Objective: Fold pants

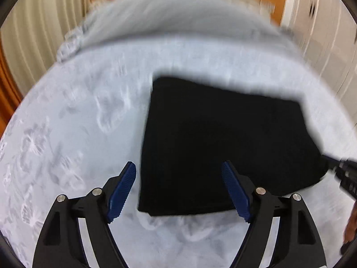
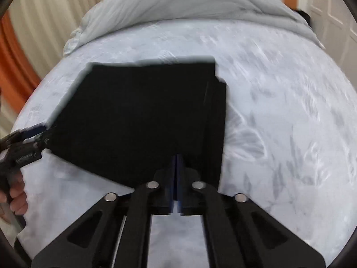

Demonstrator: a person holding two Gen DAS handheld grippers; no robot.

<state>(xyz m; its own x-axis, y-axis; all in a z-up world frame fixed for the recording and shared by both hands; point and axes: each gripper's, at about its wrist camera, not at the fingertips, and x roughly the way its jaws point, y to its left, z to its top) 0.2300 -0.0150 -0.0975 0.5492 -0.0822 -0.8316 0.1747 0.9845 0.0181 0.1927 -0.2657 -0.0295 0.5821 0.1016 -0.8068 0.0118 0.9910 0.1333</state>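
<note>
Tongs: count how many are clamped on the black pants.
1. The right tongs are shut on the near edge of the black pants. The left tongs are open above the pants' near left corner, gripping nothing.

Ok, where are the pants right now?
The pants lie folded mid-bed on the pale bedspread, near edge pinched in the right claw.

Left wrist cam sits low and close, looking forward and down over the black pants (image 1: 223, 145) on the bed (image 1: 78, 134). Right wrist cam, same tilt, closer at the opposite edge. Both share pants, bedspread, and far duvet (image 2: 178, 6).
</note>
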